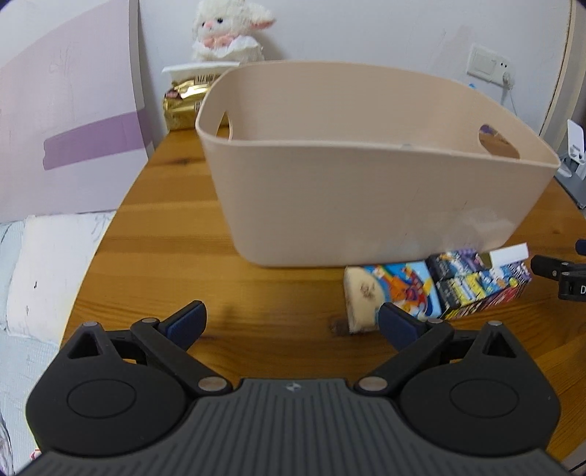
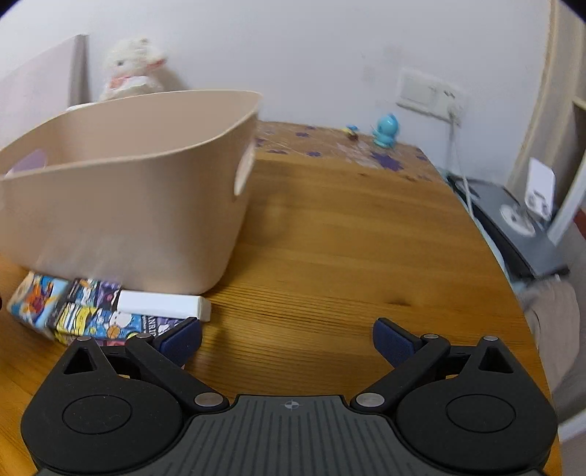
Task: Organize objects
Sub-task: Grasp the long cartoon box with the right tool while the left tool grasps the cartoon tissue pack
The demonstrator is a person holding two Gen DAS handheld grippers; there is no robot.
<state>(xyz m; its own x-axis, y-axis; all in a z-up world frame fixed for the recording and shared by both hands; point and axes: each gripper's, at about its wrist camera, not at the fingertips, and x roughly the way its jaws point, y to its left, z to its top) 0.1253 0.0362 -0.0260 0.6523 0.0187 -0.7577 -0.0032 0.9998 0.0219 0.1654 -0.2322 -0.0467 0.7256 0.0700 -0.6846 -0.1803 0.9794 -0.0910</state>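
Hovering: both claws over the wooden table (image 1: pixel 164 234), nothing gripped.
Left gripper (image 1: pixel 291 324): jaws spread wide, bare wood between the blue pads. No contact with anything as far as I can see.
Left gripper, right pad (image 1: pixel 397 324): overlaps the near corner of the colourful box in the wrist view; can't tell if it touches or just sits in front of it.
Right gripper (image 2: pixel 287 338): jaws wide apart too, only table between them, holding nothing.
Right gripper, left pad (image 2: pixel 181 338): just beside the near edge of the box stack; contact can't be told.
Colourful box (image 1: pixel 403 289): cartoon print, lying flat on the table at about 1 o'clock from the left claw, right against the bin's front wall.
Dark cartoon boxes (image 1: pixel 479 285): just beside the colourful box on its far side, at about 10 o'clock from the right claw.
White flap (image 2: pixel 161 305): open lid or a separate white box on the dark pack, can't tell which.
Beige bin (image 1: pixel 366 190): open top, handle cut-outs on both ends, upright at 12 o'clock from the left claw and 10–11 o'clock from the right. Inside not visible from here.
Plush lamb (image 1: pixel 229 31): behind the bin against the wall, sitting on a white basket.
Gold packet (image 1: pixel 183 106): under the basket, at the bin's far left corner.
Blue figurine (image 2: pixel 386 131): far end of the table at 1 o'clock from the right claw, well apart from the bin.
Wall socket (image 2: pixel 428 95): above it, cable hanging down.
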